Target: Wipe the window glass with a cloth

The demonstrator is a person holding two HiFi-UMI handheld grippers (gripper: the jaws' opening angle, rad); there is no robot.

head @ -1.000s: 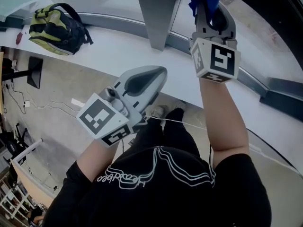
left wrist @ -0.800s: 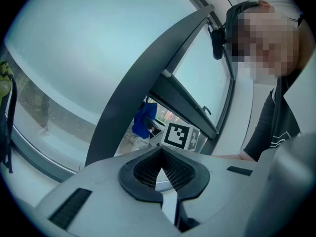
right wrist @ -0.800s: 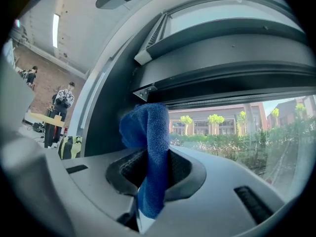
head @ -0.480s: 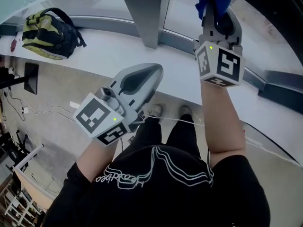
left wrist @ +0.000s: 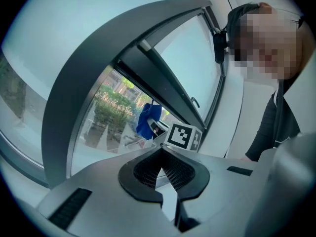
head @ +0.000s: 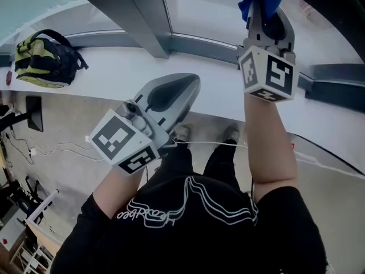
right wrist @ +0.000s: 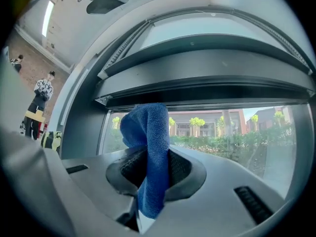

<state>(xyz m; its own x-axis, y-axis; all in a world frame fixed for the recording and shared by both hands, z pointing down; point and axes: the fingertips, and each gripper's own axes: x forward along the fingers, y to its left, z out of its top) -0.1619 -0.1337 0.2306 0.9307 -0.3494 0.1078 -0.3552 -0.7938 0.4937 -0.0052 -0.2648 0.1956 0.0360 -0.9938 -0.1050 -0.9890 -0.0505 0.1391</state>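
— Where is the cloth (right wrist: 148, 132)?
— Pinched in the right gripper (right wrist: 148, 158), jaws tight on it; its long axis runs 12 to 6, free end at 12, toward the window glass (right wrist: 222, 132) just ahead; touching or not, I cannot tell.
— And the left gripper (left wrist: 159, 163)?
— Jaws together, empty; at 8 o'clock from the right one, farther from the glass.

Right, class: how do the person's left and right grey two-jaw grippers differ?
The right gripper is clamped on a blue microfibre cloth; the left gripper is shut on nothing. The right gripper is raised toward the window glass; the left gripper sits lower, by the white sill. Both are grey with marker cubes.
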